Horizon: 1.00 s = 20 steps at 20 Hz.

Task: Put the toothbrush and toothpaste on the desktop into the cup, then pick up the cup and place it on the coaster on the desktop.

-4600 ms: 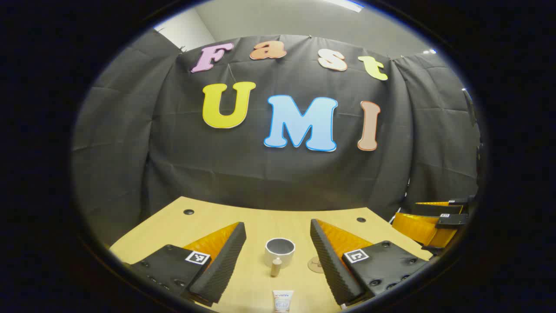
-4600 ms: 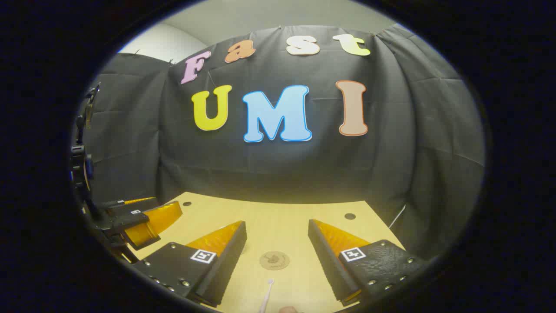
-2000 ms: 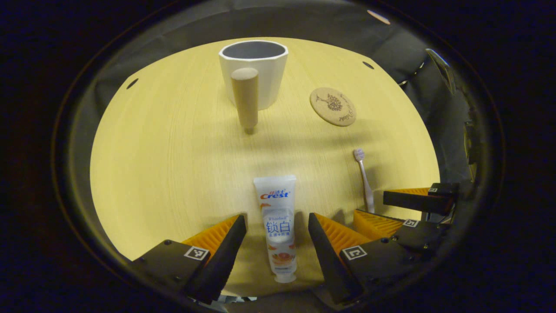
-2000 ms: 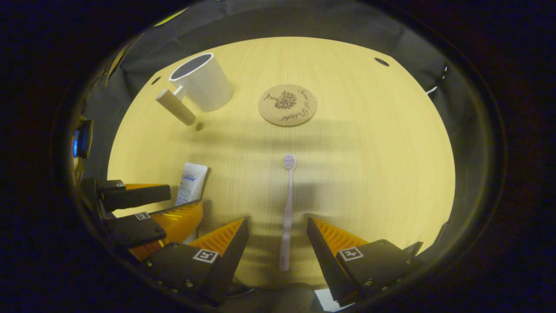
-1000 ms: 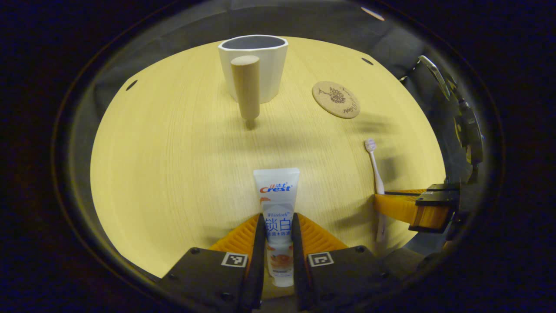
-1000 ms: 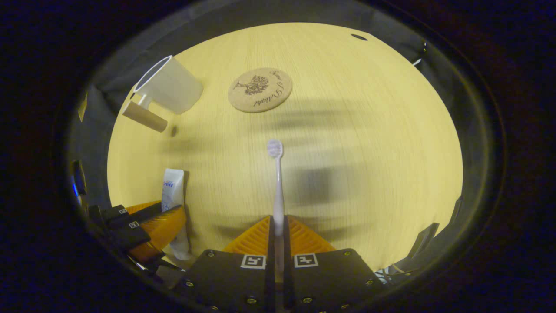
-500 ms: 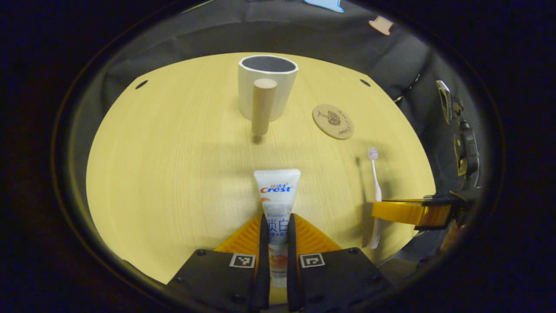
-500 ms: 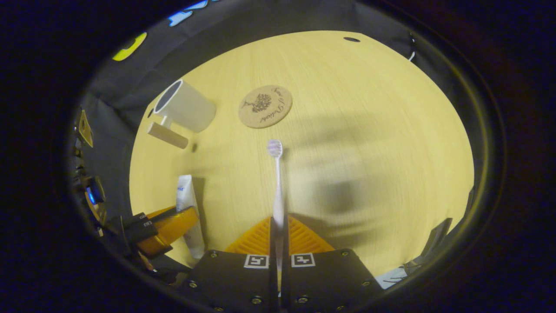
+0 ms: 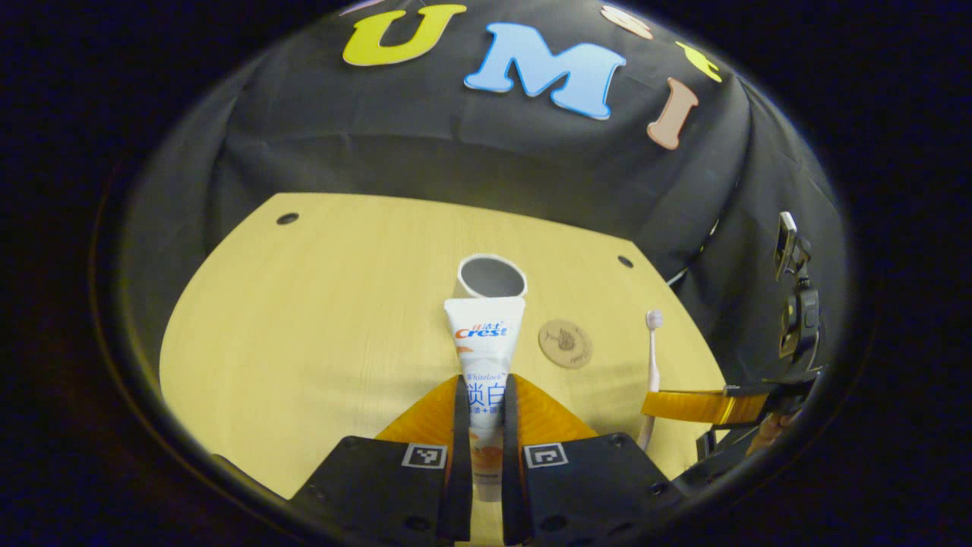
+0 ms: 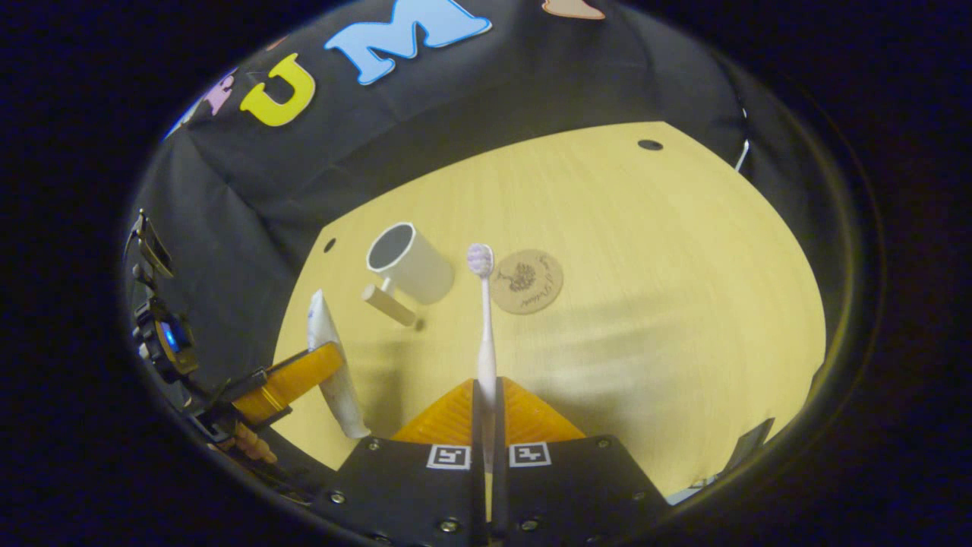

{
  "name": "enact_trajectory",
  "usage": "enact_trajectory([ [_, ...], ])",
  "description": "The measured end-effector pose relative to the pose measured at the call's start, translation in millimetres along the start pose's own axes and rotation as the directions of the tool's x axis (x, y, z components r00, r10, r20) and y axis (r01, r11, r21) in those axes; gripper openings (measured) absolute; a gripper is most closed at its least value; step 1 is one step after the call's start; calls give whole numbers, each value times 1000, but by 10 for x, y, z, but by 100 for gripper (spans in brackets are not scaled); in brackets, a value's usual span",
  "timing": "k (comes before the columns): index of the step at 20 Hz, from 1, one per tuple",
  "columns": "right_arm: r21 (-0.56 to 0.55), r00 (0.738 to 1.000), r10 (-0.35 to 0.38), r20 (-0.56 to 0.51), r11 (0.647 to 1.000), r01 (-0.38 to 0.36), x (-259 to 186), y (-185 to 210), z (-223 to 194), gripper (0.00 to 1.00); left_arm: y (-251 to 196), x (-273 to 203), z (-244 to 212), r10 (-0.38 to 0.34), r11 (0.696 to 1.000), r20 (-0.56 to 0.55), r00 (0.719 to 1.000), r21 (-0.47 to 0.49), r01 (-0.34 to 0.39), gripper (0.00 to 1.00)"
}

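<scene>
The left gripper (image 9: pixel 481 448) has its 2 fingers closed narrow on the toothpaste (image 9: pixel 484 357); the tube sticks out forward from between them and is clear of the table (image 9: pixel 304 319). The right gripper (image 10: pixel 486 448) has its fingers pressed almost together on the handle of the toothbrush (image 10: pixel 484 334), with the bristle head pointing away from the gripper.

In the left gripper view the cup (image 9: pixel 490 276) stands upright toward the far edge of the table, its mouth open to above, and the coaster (image 9: pixel 565 343) lies flat just beside it, nearer the right edge. In the right gripper view the wooden handle (image 10: pixel 389 305) of the cup points toward the near-left side. Nothing seems to be in the cup yet, though its inside is dark and I cannot see the bottom.

The step in hand appears to be the carrying of both things to the cup. To do it well, I think 1 thing should go in at a time, so the 2 grippers do not meet over the small mouth. Each thing should be turned to near upright above the opening and lowered inside before the fingers open. The tube is wide, so it needs good centring; a push on the rim could tip the cup.
</scene>
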State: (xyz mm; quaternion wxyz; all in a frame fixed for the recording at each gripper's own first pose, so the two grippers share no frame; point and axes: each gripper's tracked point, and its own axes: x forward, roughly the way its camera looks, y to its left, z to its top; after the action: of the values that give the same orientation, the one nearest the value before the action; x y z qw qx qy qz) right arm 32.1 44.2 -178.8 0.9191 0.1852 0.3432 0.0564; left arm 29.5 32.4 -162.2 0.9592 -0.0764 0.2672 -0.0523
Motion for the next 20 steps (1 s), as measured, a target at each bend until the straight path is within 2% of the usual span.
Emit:
enact_trajectory([
  [4, -40, 996, 39, 80, 999, -36, -96, 133, 243, 4, 11, -49, 629, -24, 999, 201, 979, -19, 29, 23],
  [8, -83, 988, 73, 138, 995, -62, -163, 267, 385, 4, 52, -54, 1231, -47, 997, 377, 925, -33, 64, 23],
  [14, -110, 971, 99, 220, 991, -77, -414, 382, 494, 4, -17, 203, 1746, -96, 989, 512, 854, -51, 142, 22],
  [17, -93, 966, 88, 243, 993, -67, -498, 338, 517, 4, -27, 346, 1772, -105, 989, 523, 846, -31, 142, 22],
  [20, -87, 966, 60, 253, 995, -39, -538, 252, 488, 4, -18, 482, 1698, -99, 992, 492, 865, -25, 128, 22],
])
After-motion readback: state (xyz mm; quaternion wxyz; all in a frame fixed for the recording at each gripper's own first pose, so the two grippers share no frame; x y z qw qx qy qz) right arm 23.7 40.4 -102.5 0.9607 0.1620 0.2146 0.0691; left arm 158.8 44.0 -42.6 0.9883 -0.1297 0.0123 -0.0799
